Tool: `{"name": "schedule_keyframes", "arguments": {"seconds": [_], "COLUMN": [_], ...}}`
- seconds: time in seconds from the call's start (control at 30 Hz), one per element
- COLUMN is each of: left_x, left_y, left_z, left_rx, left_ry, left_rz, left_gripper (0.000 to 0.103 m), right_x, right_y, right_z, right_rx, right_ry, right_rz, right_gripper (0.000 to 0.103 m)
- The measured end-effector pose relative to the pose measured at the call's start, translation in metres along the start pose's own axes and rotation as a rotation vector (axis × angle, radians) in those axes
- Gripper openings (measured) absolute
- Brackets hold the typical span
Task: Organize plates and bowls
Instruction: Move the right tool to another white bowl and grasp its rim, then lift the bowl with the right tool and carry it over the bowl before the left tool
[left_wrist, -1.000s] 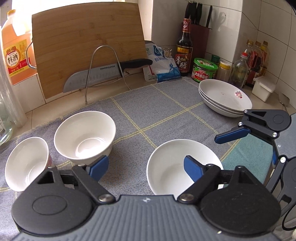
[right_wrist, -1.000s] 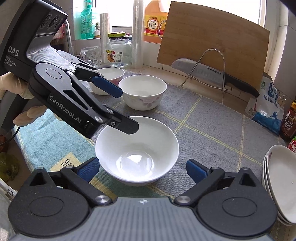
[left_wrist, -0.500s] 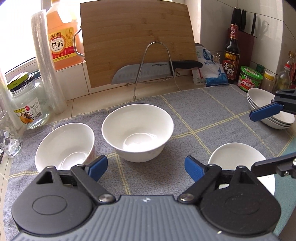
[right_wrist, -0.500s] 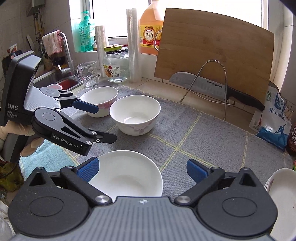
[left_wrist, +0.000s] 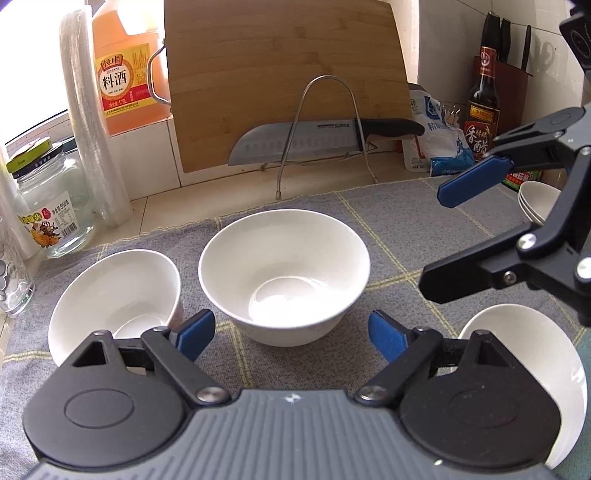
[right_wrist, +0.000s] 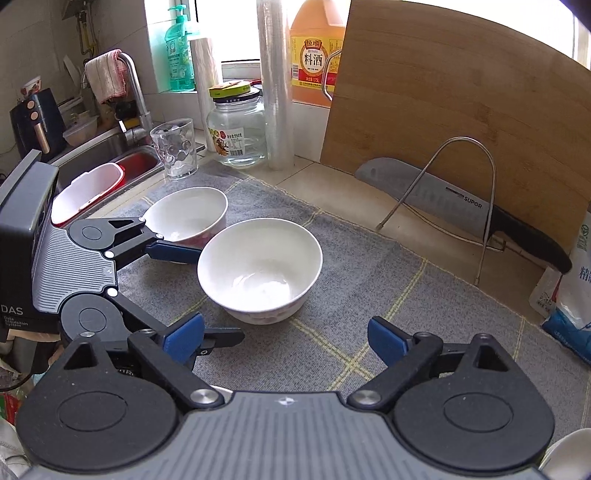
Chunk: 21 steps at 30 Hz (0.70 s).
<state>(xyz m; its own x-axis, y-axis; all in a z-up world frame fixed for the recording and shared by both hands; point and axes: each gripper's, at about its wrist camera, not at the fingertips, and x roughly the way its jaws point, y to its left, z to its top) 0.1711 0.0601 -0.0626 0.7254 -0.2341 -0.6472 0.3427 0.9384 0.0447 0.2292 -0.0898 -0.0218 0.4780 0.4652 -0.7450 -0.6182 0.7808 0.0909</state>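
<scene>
Left gripper (left_wrist: 286, 334) open | right gripper (right_wrist: 284, 338) open, just narrowed, nothing between | 3 bowls (left_wrist: 284, 273) empty

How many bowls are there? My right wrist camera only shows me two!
Observer: Three. The left wrist view shows a third bowl to the right of the middle bowl.
Operator: And where are the plates?
Observer: A stack of plates sits at the far right of the cloth.
Operator: What's behind them?
Observer: A dark vinegar bottle, with a knife block against the tiled wall.
</scene>
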Motion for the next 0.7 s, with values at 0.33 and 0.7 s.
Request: {"name": "schedule_keyframes", "arguments": {"seconds": [0.33,0.7], "left_x": [0.010,0.013], "left_y": [0.006,0.008], "left_z": [0.000,0.004], "left_rx": [-0.012,-0.027], "left_ry": [0.000,-0.008], "left_rz": [0.022,-0.001], "left_gripper": [0.089,0.087], "right_x": [0.044,0.076], "right_y": [-0.012,-0.021], "right_z": [0.029,0.049], "right_rx": [-0.033,-0.041], "right_ry": [0.064,0.095], "right_rz": [0.065,0.124], "right_gripper": [0.087,0.081]}}
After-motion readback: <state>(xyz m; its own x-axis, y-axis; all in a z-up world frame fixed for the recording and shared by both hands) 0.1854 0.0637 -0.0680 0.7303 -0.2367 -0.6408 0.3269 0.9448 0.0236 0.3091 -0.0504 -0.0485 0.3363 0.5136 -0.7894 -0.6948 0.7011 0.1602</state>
